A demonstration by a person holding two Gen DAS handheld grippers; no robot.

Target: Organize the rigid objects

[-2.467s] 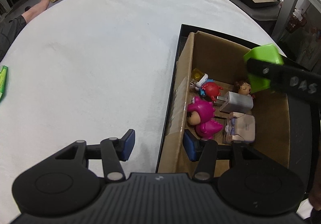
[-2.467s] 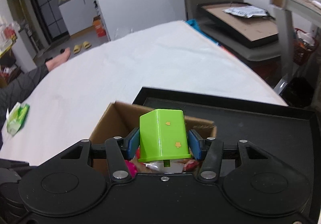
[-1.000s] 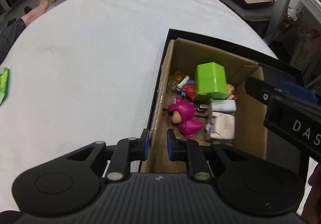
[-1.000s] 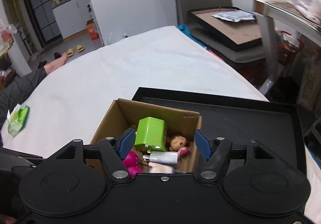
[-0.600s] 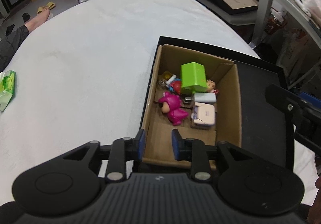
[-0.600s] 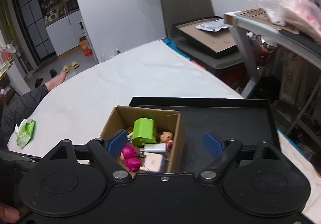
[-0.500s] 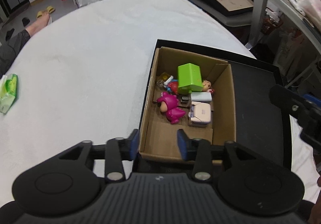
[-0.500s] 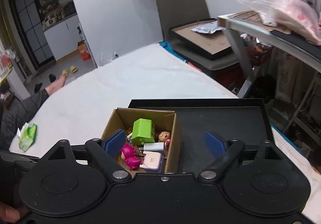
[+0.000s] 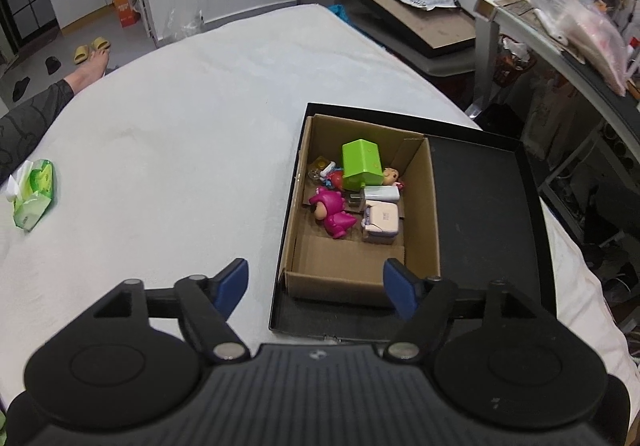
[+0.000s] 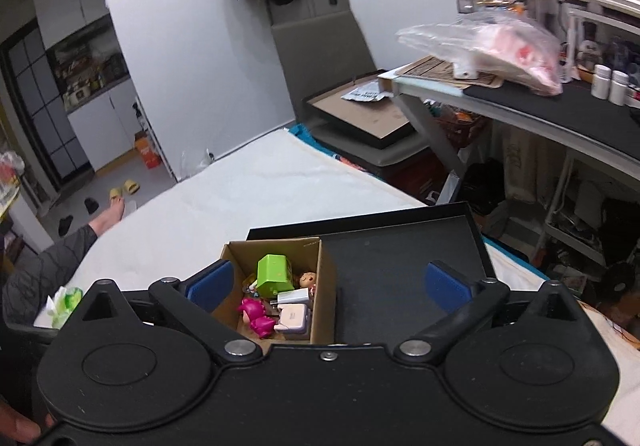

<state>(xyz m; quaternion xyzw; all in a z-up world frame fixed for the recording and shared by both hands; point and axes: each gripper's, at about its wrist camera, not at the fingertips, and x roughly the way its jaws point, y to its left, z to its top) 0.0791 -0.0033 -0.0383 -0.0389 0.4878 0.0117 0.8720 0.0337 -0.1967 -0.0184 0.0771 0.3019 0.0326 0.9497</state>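
1. My left gripper (image 9: 316, 284) hung above the near end of the cardboard box (image 9: 420, 214), its blue pads spread wide and holding nothing.
2. My right gripper (image 10: 328, 284) was likewise wide open and empty, raised well above the box (image 10: 326, 282).
3. The box sat in the left part of a shallow black tray (image 9: 480, 206), which lay on the white cloth-covered table (image 9: 180, 150).
4. The toys were bunched at the box's far end: a lime-green cube (image 9: 360, 165) tilted on top of the pile, resting against a red figure (image 9: 337, 178) and a small doll head (image 9: 390, 176).
5. Nearer me lay a magenta figure (image 9: 332, 211) on its side, beside a white charger plug (image 9: 380, 193) and a pale pink boxy toy (image 9: 381, 223).
6. The near half of the box floor was bare cardboard.
7. Far to the left on the table I saw a green tissue pack (image 9: 34, 194), well apart from the tray.
8. A person's sleeve and bare foot (image 9: 90, 68) showed beyond the table's left edge.
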